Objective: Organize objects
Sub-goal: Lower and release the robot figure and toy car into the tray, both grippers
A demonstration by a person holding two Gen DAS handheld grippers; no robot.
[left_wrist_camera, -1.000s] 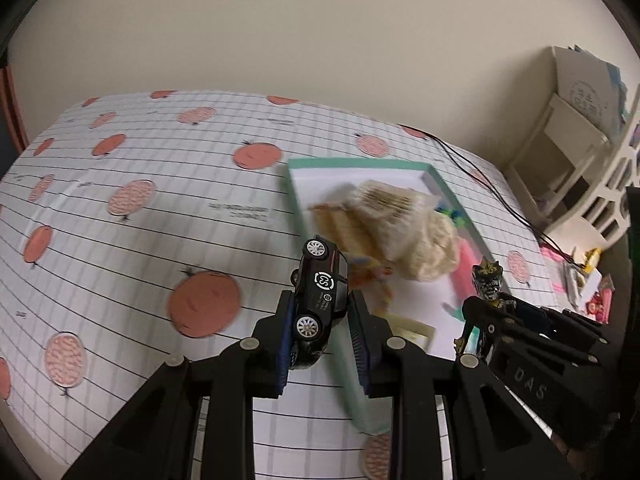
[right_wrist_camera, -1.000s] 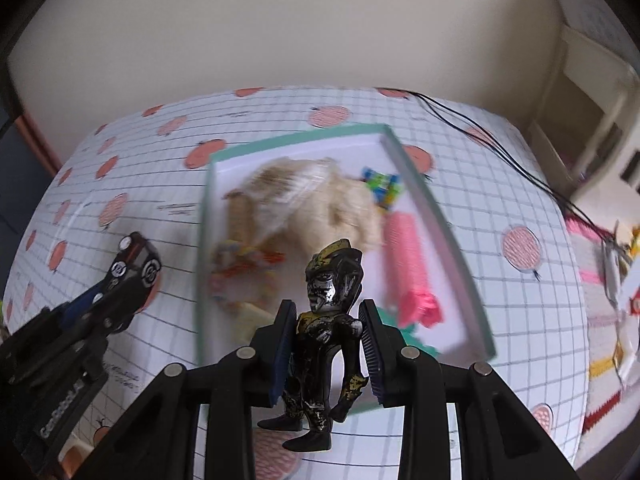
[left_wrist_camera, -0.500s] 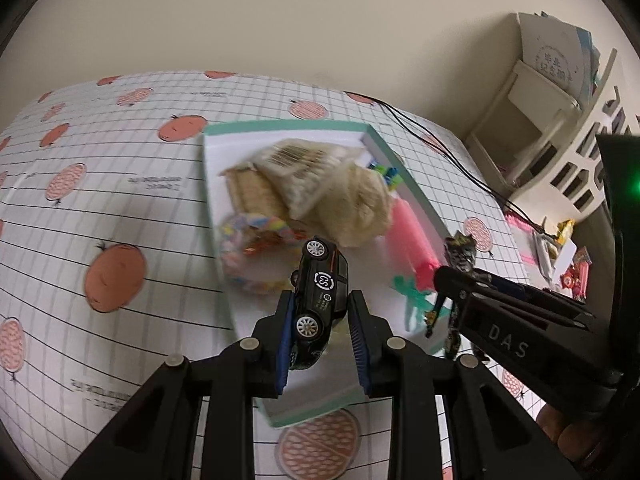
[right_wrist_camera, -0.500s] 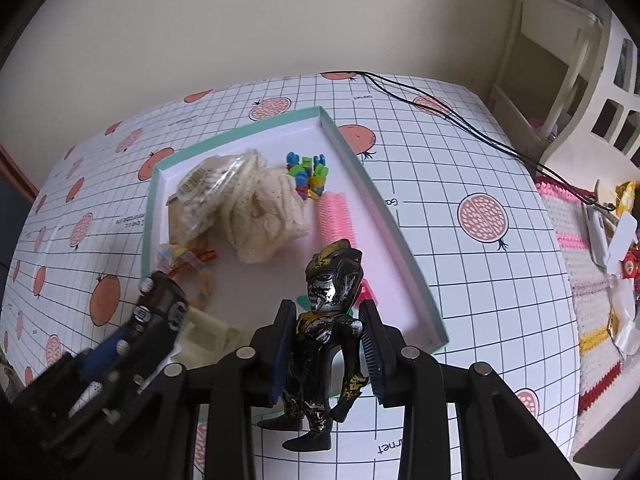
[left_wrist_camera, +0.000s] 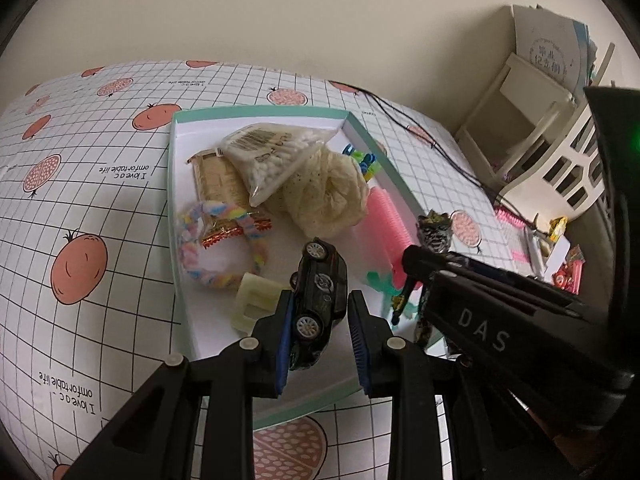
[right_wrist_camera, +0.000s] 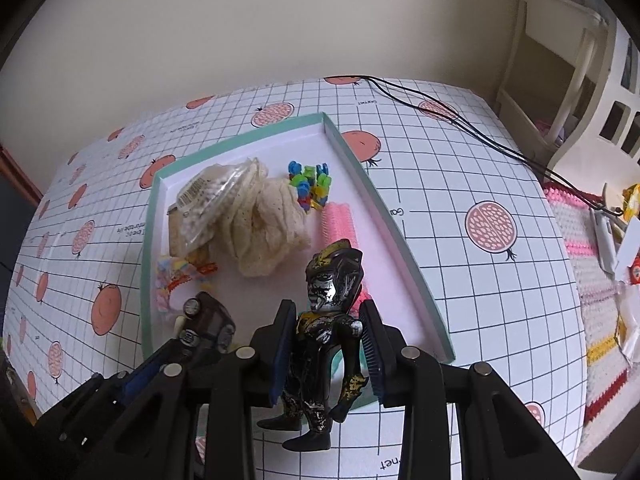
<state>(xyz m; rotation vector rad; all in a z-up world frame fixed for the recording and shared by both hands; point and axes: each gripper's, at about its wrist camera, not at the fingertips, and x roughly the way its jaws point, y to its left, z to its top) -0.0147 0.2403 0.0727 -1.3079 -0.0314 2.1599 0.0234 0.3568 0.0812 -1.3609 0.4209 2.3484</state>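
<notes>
Car (left_wrist_camera: 318,300) sits in left gripper (left_wrist_camera: 320,332), jaws spread, left pad touching, right pad apart; long axis runs forward along the fingers, nose over the tray (left_wrist_camera: 176,184) near its front free floor. Figure (right_wrist_camera: 326,328) is upright between right gripper (right_wrist_camera: 326,356) pads, contact unclear, above the tray's near right corner. Both grippers side by side, tilted down; left nearer the gap.

Right gripper (right_wrist_camera: 326,356) spread around black figure (right_wrist_camera: 326,332), pads slightly clear; teal-rimmed tray (right_wrist_camera: 400,236) beyond; left gripper (right_wrist_camera: 192,344) with toy car (right_wrist_camera: 208,322) alongside.
</notes>
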